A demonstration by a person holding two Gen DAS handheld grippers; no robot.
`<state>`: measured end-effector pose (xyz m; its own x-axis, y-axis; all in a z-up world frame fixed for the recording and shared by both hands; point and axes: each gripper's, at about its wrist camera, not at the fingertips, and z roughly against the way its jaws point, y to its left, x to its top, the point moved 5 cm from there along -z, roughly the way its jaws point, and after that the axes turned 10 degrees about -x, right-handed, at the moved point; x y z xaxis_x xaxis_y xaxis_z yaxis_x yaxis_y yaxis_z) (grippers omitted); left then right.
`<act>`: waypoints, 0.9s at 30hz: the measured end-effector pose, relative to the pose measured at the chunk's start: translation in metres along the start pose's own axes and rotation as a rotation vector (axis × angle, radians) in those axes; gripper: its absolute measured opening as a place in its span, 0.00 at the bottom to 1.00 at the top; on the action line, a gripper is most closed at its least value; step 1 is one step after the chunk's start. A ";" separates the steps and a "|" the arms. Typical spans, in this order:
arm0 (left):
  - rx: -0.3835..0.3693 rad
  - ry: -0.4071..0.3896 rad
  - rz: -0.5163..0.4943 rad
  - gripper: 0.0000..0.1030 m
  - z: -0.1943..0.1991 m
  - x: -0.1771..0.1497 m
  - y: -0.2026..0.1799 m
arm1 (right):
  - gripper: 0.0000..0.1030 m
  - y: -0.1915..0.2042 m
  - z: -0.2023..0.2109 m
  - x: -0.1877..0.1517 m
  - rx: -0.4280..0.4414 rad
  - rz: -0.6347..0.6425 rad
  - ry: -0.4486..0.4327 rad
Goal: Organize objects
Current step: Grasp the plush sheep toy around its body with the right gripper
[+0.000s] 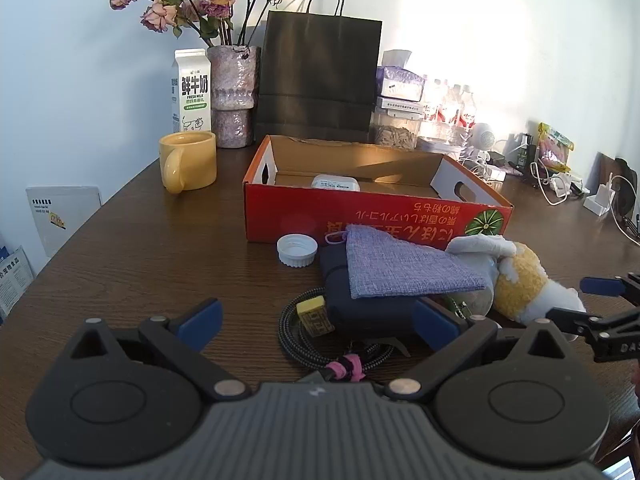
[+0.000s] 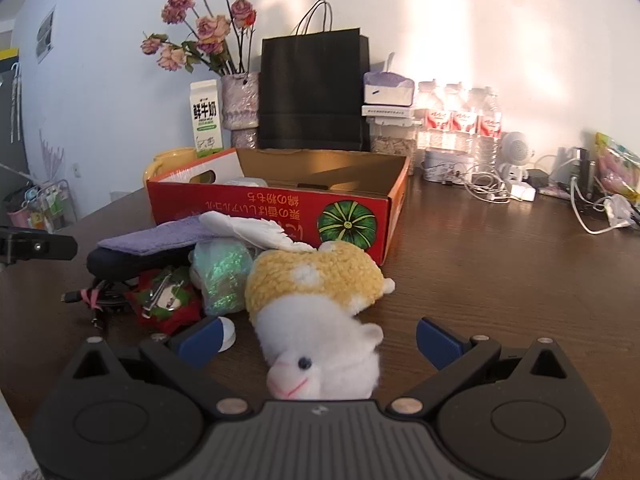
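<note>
- Warm sunlight is cast on the wall [image 2: 460,40] at right; bottles [image 2: 456,116] are glared out.
- The box [image 1: 360,160] interior is partly shadowed.
- Edges are bowed and vignetted by fisheye distortion.
- Focus is acceptably sharp.

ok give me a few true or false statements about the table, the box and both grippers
1. The right gripper is open, with the plush toy between its fingers. True.
2. The red box is empty. False: a small white case lies inside it.
3. A purple cloth lies on top of the dark pouch. True.
4. The white cap sits inside the yellow mug. False: it lies on the table in front of the box.
5. The left gripper is shut on the cable. False: it is open and holds nothing.
</note>
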<state>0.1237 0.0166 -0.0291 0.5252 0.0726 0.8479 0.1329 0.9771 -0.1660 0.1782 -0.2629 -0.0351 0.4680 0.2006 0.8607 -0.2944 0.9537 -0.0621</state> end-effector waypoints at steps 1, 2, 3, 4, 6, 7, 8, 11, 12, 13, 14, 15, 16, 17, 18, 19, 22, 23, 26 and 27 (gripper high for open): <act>0.000 0.001 0.001 1.00 0.000 0.000 -0.001 | 1.00 0.000 -0.004 0.001 0.010 0.006 0.004; 0.000 0.002 0.002 1.00 -0.001 0.000 -0.001 | 1.00 0.001 -0.009 0.002 0.022 0.016 0.010; 0.001 0.003 0.003 1.00 -0.001 -0.001 -0.002 | 0.98 0.001 -0.014 0.003 0.028 0.027 0.019; 0.001 0.005 0.003 1.00 -0.001 -0.001 -0.003 | 0.95 0.001 -0.019 0.004 0.031 0.037 0.029; 0.002 0.009 0.001 1.00 -0.002 -0.002 -0.004 | 0.87 0.002 -0.028 0.005 0.045 0.049 0.040; 0.004 0.012 0.002 1.00 -0.003 -0.003 -0.004 | 0.85 0.002 -0.033 0.005 0.055 0.049 0.050; 0.007 0.014 0.005 1.00 -0.003 -0.004 -0.004 | 0.81 0.002 -0.037 0.005 0.064 0.043 0.060; 0.014 0.014 0.014 1.00 -0.003 -0.004 -0.001 | 0.71 0.004 -0.042 0.005 0.105 0.033 0.070; 0.015 0.014 0.016 1.00 -0.004 -0.003 0.000 | 0.63 0.004 -0.042 0.004 0.115 0.033 0.067; 0.016 0.015 0.019 1.00 -0.004 -0.003 0.001 | 0.60 0.005 -0.041 0.004 0.123 0.031 0.065; 0.017 0.015 0.021 1.00 -0.005 -0.003 0.001 | 0.57 0.005 -0.040 0.004 0.128 0.029 0.061; 0.016 0.014 0.022 1.00 -0.005 -0.003 0.002 | 0.55 0.004 -0.039 0.004 0.127 0.026 0.054; 0.014 0.014 0.023 1.00 -0.005 -0.002 0.002 | 0.55 0.004 -0.038 0.004 0.126 0.024 0.050; 0.013 0.013 0.023 1.00 -0.005 -0.002 0.002 | 0.54 0.004 -0.036 0.004 0.124 0.024 0.043; 0.012 0.013 0.022 1.00 -0.005 -0.002 0.002 | 0.54 0.004 -0.034 0.004 0.122 0.021 0.035; 0.012 0.012 0.023 1.00 -0.005 -0.002 0.003 | 0.54 0.003 -0.033 0.004 0.118 0.017 0.027; 0.012 0.007 0.027 1.00 -0.005 -0.002 0.005 | 0.53 0.003 -0.026 0.005 0.087 0.013 -0.004; 0.012 0.006 0.029 1.00 -0.005 -0.001 0.006 | 0.53 0.003 -0.024 0.005 0.071 0.013 -0.017; 0.016 0.001 0.036 1.00 -0.006 -0.001 0.009 | 0.53 0.000 -0.017 0.007 0.015 0.009 -0.066; 0.019 0.000 0.038 1.00 -0.007 0.000 0.011 | 0.53 -0.001 -0.015 0.008 -0.006 0.003 -0.080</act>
<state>0.1308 0.0256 -0.0343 0.5293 0.1095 0.8414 0.0973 0.9773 -0.1884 0.1945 -0.2591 -0.0355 0.3990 0.1847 0.8982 -0.2901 0.9546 -0.0674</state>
